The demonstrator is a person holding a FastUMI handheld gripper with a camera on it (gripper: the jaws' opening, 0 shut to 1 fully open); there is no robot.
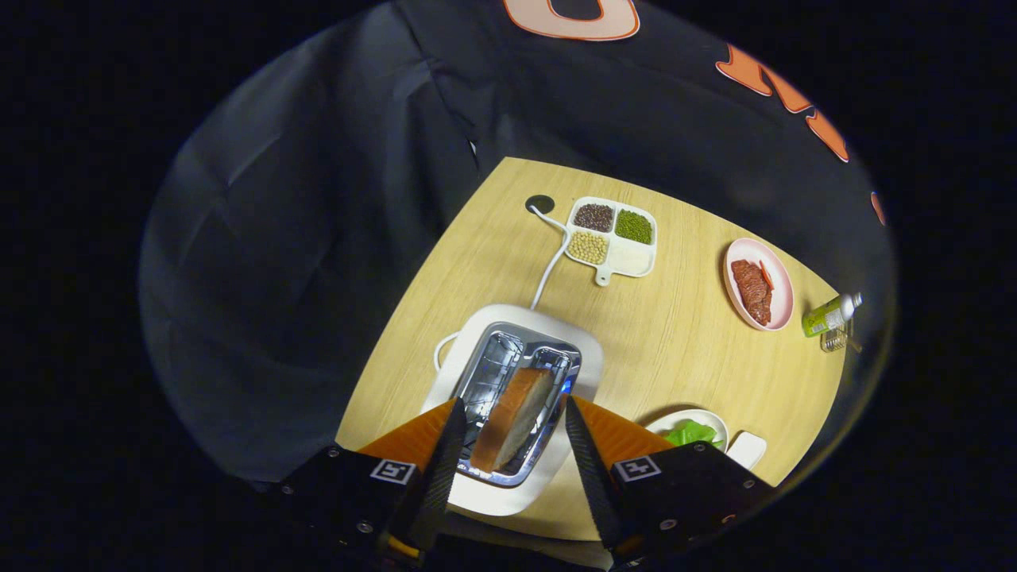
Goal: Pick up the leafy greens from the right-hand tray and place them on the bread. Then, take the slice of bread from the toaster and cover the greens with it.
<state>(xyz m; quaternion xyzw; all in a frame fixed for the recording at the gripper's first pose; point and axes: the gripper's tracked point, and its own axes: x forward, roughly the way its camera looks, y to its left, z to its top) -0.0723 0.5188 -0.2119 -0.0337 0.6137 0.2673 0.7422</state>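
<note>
Gripper view. The gripper hangs above the white toaster on the wooden desk, fingers spread open on either side of a slice of bread standing in the slot; neither finger visibly touches it. Just right of the fingers, the leafy greens lie in a white tray. Beyond the toaster sits a four-compartment dish of beans and grains; farther right, a pink plate with meat and a small bottle.

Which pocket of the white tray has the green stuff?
In the divided tray beyond the open gripper, the green beans fill one far pocket, beside the dark brown grains.
</note>
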